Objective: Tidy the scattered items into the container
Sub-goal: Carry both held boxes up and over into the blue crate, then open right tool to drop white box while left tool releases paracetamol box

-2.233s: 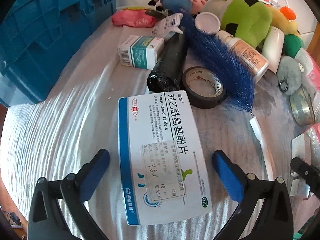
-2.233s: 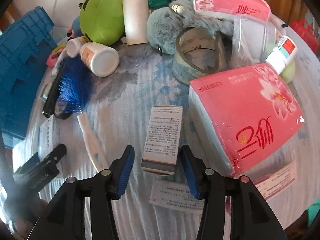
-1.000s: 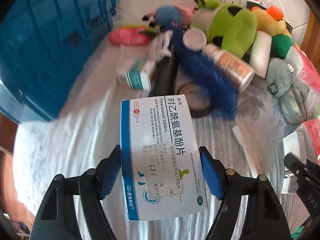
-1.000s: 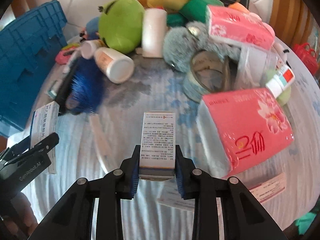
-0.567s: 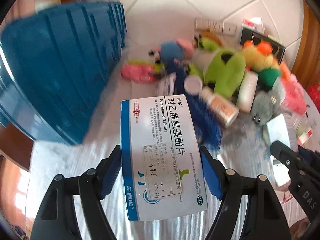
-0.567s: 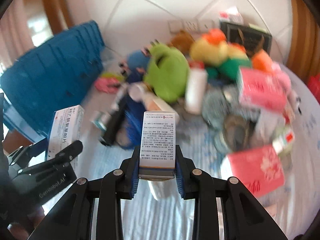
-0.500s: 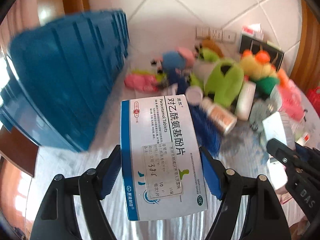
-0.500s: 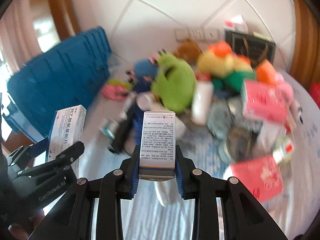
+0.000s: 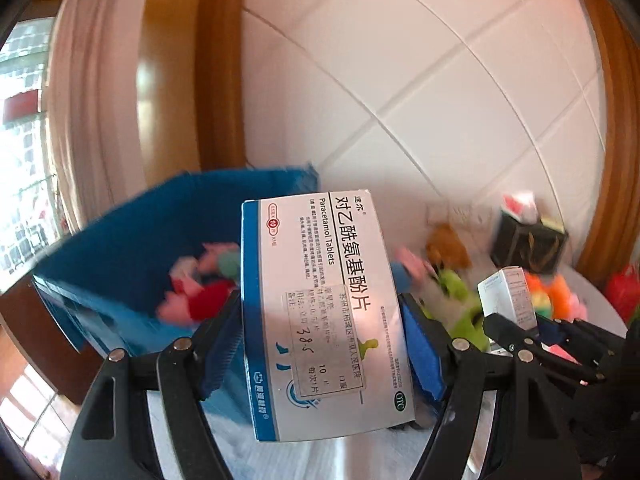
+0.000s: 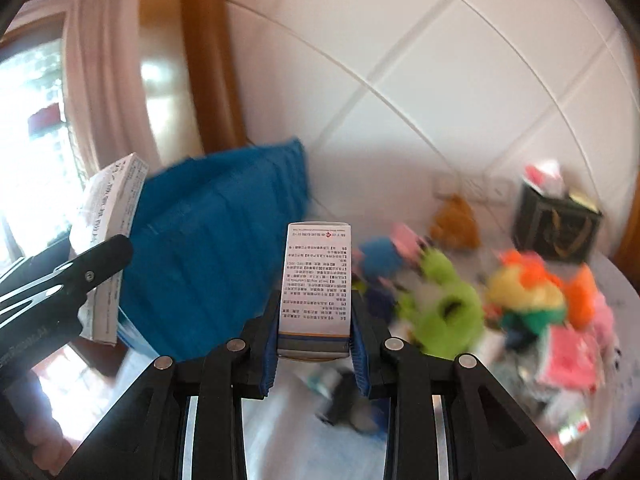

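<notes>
Above the blue crate, left gripper clamps the paracetamol box; right gripper clamps a narrow carton.

Your bench, covered in a pale cloth, is carrying a blue crate at its left, with soft red and pink things lying inside. Across the right side, a blurred heap is spreading: a green plush toy, a blue and pink plush, a brown plush, a yellow and orange plush and pink packets. A dark box is standing at the far right, near the tiled wall.
</notes>
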Tool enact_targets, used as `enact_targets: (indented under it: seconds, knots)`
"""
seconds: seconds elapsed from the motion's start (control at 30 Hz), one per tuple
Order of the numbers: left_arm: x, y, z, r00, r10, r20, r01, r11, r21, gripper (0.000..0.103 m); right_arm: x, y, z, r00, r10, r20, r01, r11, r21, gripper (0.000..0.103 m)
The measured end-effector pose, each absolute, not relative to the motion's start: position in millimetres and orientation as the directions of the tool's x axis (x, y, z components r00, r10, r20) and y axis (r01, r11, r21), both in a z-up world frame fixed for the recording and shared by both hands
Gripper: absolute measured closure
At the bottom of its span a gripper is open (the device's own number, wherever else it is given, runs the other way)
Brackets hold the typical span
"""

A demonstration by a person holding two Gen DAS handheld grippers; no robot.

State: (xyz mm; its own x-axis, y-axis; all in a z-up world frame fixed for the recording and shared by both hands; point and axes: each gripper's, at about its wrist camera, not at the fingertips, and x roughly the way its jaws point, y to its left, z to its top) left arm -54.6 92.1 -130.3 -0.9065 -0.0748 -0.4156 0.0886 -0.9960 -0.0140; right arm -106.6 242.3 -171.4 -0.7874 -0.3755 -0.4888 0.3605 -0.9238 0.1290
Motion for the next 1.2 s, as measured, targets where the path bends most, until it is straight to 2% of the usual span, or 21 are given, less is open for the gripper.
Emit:
enact_targets:
  seconds: [0.27,0.47,0.63,0.73,0.77,0.93,1.2]
  knots:
    - [-104.1,-47.3,-96.8,-0.889,-0.196,-0.413,0.216,-0.976,-0.001,0.028,-145.6,114.9,-119.1,-0.758,-0.501,-0.418,0.489,-0.860,0.144,0.073]
    - [-175.2,-124.9,-111.8,-0.810,-0.205,-0.550,0.230,-0.973,0.023,0.028,-197.3,27.4,-119.7,-0.678,-0.517,-0.523,0.518,-0.840,0.159,0.073]
    - [-234.6,-169.8,-141.6,-0.722,-0.178,-0.669,0.228,-0.974,0.013,0.028,-239.3,-27.7,-135.7,-0.651,-0.433,-0.624,0.473,-0.874,0.112,0.073]
    - [-256.2,-187.1,-157.2,-0.653,-0.056,-0.756,0.177,-0.981,-0.081,0.029,-258.8,-39.9,-144.2,-0.644,-0.388,-0.660,0.442,-0.892,0.093,0.073]
    - [-259.8,-189.2,-159.9,-0.638,-0.049,-0.768,0.177,-0.980,-0.085,0.029,-263.8,-40.1,-147.5,-0.633,-0.379,-0.675,0.434,-0.896,0.096,0.073]
    - [-262.3,-178.5,-163.0,-0.639,-0.067,-0.766,0.159,-0.986,-0.047,0.028,-273.1,-43.2,-155.6,-0.590,-0.357,-0.724,0.425,-0.900,0.097,0.073]
    - [-262.0,-184.2,-163.5,-0.625,-0.024,-0.780,0.165,-0.981,-0.102,0.028,-269.1,-52.9,-161.5,-0.573,-0.320,-0.754,0.426,-0.903,0.059,0.073]
